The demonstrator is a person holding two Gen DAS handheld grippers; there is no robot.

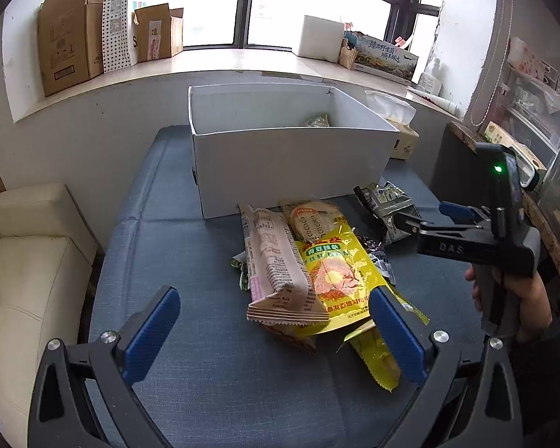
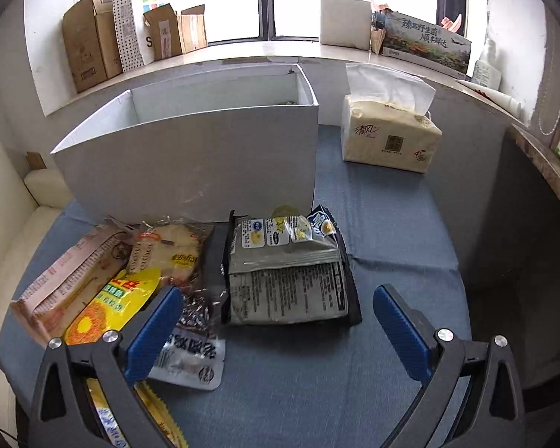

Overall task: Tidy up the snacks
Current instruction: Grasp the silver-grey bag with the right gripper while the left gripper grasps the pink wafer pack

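— Jaws? 
— Both spread wide, empty: left gripper (image 1: 274,330) over the pink packet (image 1: 276,261) and yellow pouch (image 1: 336,276); right gripper (image 2: 278,326) near the grey packet (image 2: 287,276). 
— Box? 
— White box (image 1: 291,164) behind the pile on the blue cloth (image 1: 190,261), one small packet (image 1: 317,121) inside.

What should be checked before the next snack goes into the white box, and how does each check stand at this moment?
1. Left gripper open and empty: ok.
2. Right gripper open and empty: ok.
3. White box open-topped with room inside: ok; only one packet shows in it.
4. Pink packet free to lift: ok; it lies on top of the yellow packet.
5. Grey packet lined up between the right fingers: ok.
6. Grippers clear of each other: ok.
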